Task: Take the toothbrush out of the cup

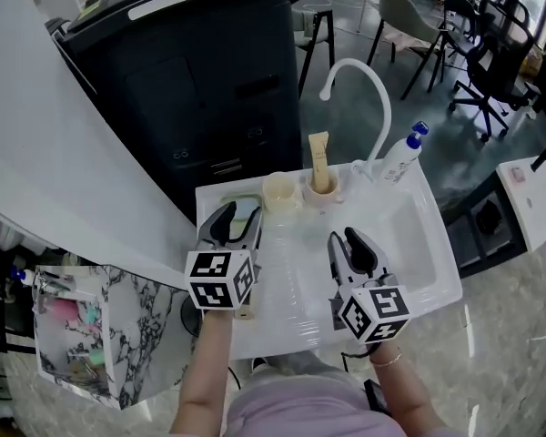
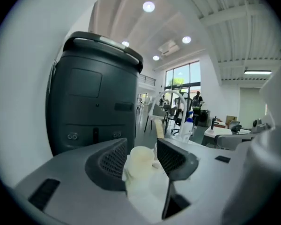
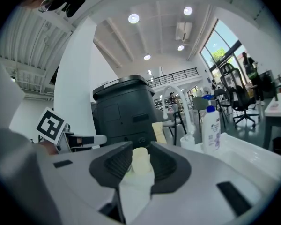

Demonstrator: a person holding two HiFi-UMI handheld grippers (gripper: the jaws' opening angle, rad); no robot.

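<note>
A cream cup [image 1: 280, 192] stands at the back of the white sink counter [image 1: 300, 317]. Beside it is a pale cup [image 1: 320, 196] holding an upright beige flat piece [image 1: 319, 160]; I cannot tell whether that is the toothbrush. My left gripper [image 1: 240, 215] hovers open near the counter's left side, with nothing between its fingers. In the left gripper view the cream cup [image 2: 141, 159] shows beyond the parted jaws. My right gripper [image 1: 344, 239] is open over the counter's middle, short of the cups. The cream cup [image 3: 140, 159] appears past its jaws, not gripped.
A white faucet [image 1: 364, 80] arches over the basin [image 1: 409, 244]. A white bottle with a blue cap [image 1: 403, 156] stands at the back right. A green-rimmed dish [image 1: 240, 204] lies under the left gripper. A big dark bin [image 1: 200, 80] stands behind the counter.
</note>
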